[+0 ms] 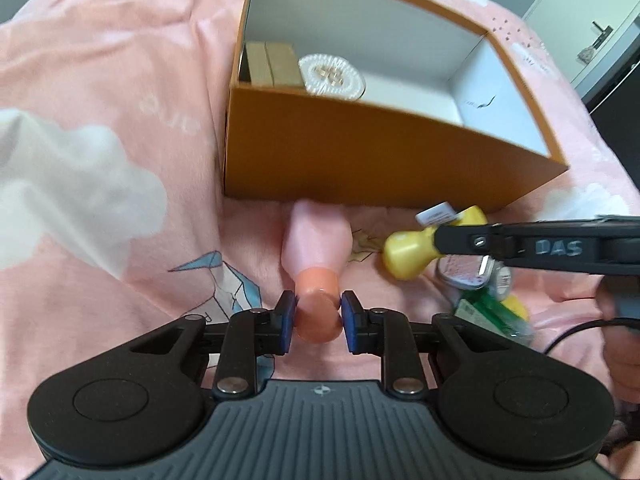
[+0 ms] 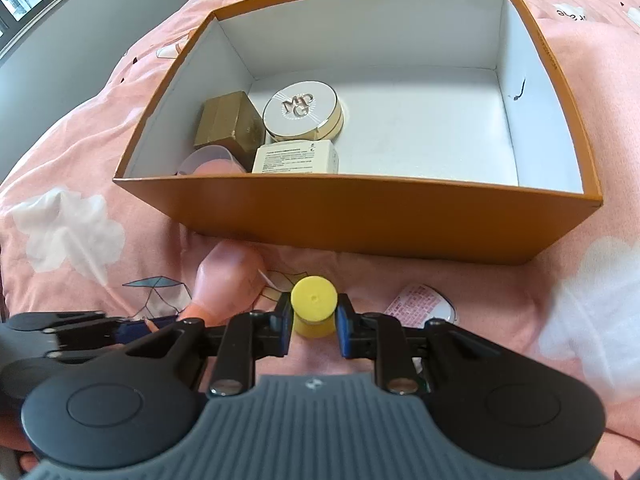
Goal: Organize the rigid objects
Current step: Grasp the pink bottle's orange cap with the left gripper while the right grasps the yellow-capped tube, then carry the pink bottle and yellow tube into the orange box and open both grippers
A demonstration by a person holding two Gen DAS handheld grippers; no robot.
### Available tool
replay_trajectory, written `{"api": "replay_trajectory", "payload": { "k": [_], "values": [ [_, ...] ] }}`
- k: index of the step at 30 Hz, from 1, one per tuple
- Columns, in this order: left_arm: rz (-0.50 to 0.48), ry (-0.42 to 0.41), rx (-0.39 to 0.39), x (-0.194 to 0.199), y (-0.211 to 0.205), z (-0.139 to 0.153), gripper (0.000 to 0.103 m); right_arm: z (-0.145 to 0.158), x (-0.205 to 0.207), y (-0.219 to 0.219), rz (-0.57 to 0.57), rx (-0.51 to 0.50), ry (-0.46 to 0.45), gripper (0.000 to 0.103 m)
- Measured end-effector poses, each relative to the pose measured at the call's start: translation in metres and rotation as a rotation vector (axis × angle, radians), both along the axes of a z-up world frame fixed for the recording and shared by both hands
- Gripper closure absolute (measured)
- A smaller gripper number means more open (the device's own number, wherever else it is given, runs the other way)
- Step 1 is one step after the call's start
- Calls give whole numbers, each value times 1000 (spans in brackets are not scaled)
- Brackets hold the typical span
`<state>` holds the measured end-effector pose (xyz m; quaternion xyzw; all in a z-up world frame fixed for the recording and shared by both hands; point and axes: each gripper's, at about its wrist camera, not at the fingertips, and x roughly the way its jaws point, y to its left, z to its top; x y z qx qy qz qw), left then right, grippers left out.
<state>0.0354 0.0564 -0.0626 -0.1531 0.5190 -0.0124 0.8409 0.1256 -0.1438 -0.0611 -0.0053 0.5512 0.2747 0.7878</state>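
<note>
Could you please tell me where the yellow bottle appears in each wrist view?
Left wrist: yellow bottle at right of centre, gripped by the right claw.
Right wrist: yellow bottle at lower centre, cap toward the camera.
Shared landmark: orange box just beyond it.

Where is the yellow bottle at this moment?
The yellow bottle is outside the orange box, in front of its near wall, held by its cap in the right gripper. The pink bottle lies just left of it in the right wrist view.
</note>
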Motion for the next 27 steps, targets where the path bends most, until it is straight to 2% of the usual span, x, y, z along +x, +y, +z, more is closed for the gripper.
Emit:
{"api": "replay_trajectory", "payload": {
  "k": [7, 11, 22, 27],
  "values": [
    [12, -2, -3, 12, -2, -9, 75, -11, 1, 6, 17, -1, 31, 82],
    [19, -22, -15, 8, 7, -5, 75, -17, 3, 7, 6, 2, 47, 82],
    [-13, -123, 21, -3, 2, 27, 76, 14, -5, -1, 14, 29, -64, 82],
    [-25, -151, 16, -3, -1, 47, 76, 30, -5, -9, 15, 67, -73, 82]
  ]
}}
